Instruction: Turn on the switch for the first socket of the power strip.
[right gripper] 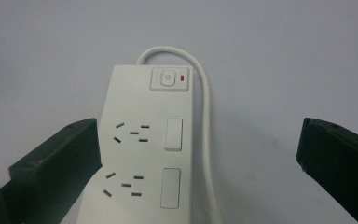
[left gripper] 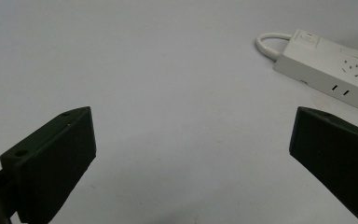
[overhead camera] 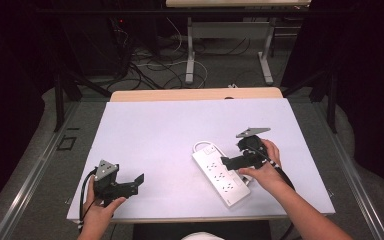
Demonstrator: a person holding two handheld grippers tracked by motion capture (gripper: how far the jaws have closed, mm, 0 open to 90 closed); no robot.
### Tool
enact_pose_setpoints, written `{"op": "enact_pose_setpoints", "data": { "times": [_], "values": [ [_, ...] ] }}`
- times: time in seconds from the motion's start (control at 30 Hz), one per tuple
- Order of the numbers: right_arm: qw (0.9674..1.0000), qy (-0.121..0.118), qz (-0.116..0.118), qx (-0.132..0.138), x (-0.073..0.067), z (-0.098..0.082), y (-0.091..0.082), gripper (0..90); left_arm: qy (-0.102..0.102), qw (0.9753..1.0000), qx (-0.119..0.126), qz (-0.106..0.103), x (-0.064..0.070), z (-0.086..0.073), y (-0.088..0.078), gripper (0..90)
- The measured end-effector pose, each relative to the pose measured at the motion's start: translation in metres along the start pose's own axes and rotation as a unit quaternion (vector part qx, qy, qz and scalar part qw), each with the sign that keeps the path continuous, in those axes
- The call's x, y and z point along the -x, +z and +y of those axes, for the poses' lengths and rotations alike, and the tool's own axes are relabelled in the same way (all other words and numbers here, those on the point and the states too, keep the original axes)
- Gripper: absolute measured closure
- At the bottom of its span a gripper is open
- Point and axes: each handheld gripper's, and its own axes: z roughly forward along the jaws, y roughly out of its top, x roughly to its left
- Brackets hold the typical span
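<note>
A white power strip [overhead camera: 221, 176] lies flat on the table, right of the middle, with its white cord [overhead camera: 200, 145] looped at the far end. My right gripper [overhead camera: 236, 153] hovers just above the strip's far half, open, one jaw on each side. Seen from the right gripper [right gripper: 198, 144], the power strip [right gripper: 142, 154] shows several sockets and a switch with a red light [right gripper: 182, 78], and the cord [right gripper: 206, 107] runs along one side. My left gripper [overhead camera: 135, 184] rests open near the front left, with nothing in it. From the left gripper [left gripper: 191, 140], the power strip [left gripper: 331, 65] lies farther off.
The work surface is a white mat [overhead camera: 170, 130] on a wooden table [overhead camera: 195, 94]. Beyond the far edge stand the metal legs of another table [overhead camera: 190, 55], with loose cables [overhead camera: 150, 70] on the floor. Black frame bars [overhead camera: 60, 95] flank the table.
</note>
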Motion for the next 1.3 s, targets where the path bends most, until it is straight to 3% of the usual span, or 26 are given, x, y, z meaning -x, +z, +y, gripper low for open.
{"op": "enact_pose_setpoints", "data": {
  "times": [0.27,0.6,0.83,1.3],
  "values": [
    [0.9999,0.005,-0.007,0.013,0.008,-0.014,-0.013,0.0,0.0,1.0,0.0,0.0,0.0,0.0,0.0,0.3],
    [0.9987,0.04,-0.011,0.029,0.028,-0.036,-0.03,0.0,0.001,1.0,-0.002,0.001,0.0,0.0,0.001,0.4],
    [0.996,0.081,-0.015,0.036,0.046,-0.052,-0.039,0.0,0.006,1.0,-0.001,0.002,0.001,-0.001,0.002,0.5],
    [0.9904,0.121,-0.047,0.046,0.071,-0.081,-0.05,0.0,0.004,1.0,-0.009,0.001,0.0,-0.001,0.003,0.5]
  ]
}}
